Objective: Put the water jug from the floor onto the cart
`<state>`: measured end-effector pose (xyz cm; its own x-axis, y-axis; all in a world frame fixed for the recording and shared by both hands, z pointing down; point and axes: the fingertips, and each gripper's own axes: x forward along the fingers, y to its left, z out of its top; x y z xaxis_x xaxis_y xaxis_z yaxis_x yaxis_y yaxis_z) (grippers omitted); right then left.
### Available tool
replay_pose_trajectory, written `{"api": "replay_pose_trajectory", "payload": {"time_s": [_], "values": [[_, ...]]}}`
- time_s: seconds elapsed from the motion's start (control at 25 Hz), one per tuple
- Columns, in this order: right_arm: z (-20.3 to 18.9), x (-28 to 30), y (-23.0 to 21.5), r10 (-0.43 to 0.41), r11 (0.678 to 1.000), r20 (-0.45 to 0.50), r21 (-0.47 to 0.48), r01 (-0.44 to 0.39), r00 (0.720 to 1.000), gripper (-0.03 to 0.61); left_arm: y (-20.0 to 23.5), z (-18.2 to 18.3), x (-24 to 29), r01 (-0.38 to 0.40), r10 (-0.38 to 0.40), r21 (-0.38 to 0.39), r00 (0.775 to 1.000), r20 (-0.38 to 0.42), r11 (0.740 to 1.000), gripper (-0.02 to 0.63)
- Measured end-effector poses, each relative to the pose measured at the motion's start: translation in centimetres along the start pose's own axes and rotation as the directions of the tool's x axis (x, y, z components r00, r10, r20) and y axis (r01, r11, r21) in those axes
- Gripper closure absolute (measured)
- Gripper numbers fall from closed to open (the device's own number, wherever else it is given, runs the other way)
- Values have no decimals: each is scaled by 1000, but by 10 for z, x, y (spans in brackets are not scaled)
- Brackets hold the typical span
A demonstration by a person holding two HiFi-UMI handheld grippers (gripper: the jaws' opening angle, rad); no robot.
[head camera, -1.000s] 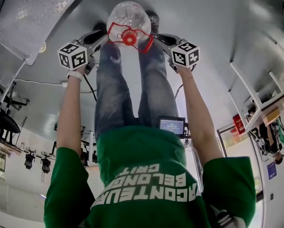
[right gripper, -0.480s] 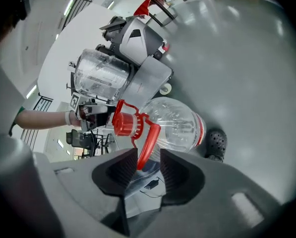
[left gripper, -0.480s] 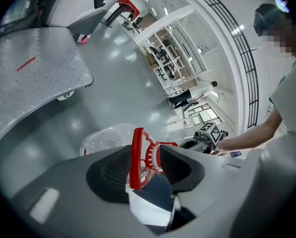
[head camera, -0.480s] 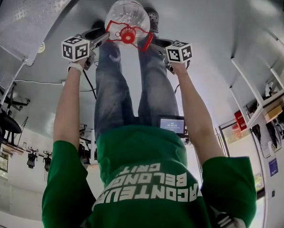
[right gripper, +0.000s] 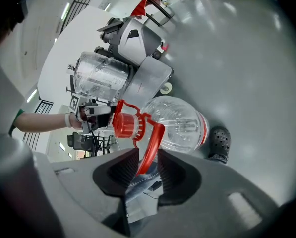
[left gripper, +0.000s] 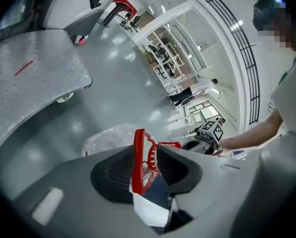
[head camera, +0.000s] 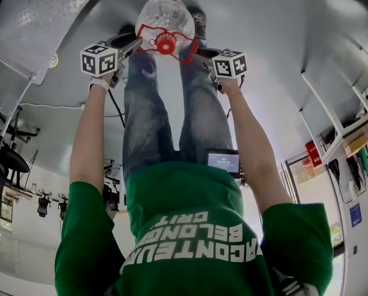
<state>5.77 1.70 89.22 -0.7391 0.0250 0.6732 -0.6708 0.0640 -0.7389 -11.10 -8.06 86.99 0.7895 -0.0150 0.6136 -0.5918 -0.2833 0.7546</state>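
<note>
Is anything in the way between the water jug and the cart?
Nothing that I can see. The jug stands on the floor next to the person's shoe. Only bare grey floor lies between the jug and the cart's platform.

Both arms stretched down, left tongs [head camera: 136, 44] and right tongs [head camera: 196, 53] angled inward, jaws just closing on red handle [left gripper: 139, 155]

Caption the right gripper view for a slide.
Right hand-held gripper, jaws just closing, grips the red handle of a clear water jug beside a black shoe.
</note>
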Motion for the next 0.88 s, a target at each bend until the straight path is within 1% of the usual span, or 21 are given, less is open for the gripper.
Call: {"api": "replay_pose_trajectory", "payload": {"time_s": [0.24,0.44,0.6,0.88], "values": [[-1,6,1,1,1000,-8,8,0,1000,479,0,-5,4,5,-5,1,1000,-20,1000,494],[-3,9,-4,-2,1000,-13,22,3,1000,479,4,-10,10,-5,4,-10,999,-34,1000,492],[-7,10,-9,1,999,-15,47,0,1000,479,7,-11,13,-19,18,-17,1000,-26,1000,494],[-5,15,-8,4,998,-15,55,-4,1000,479,11,-7,13,-55,55,10,998,-9,998,497]]}}
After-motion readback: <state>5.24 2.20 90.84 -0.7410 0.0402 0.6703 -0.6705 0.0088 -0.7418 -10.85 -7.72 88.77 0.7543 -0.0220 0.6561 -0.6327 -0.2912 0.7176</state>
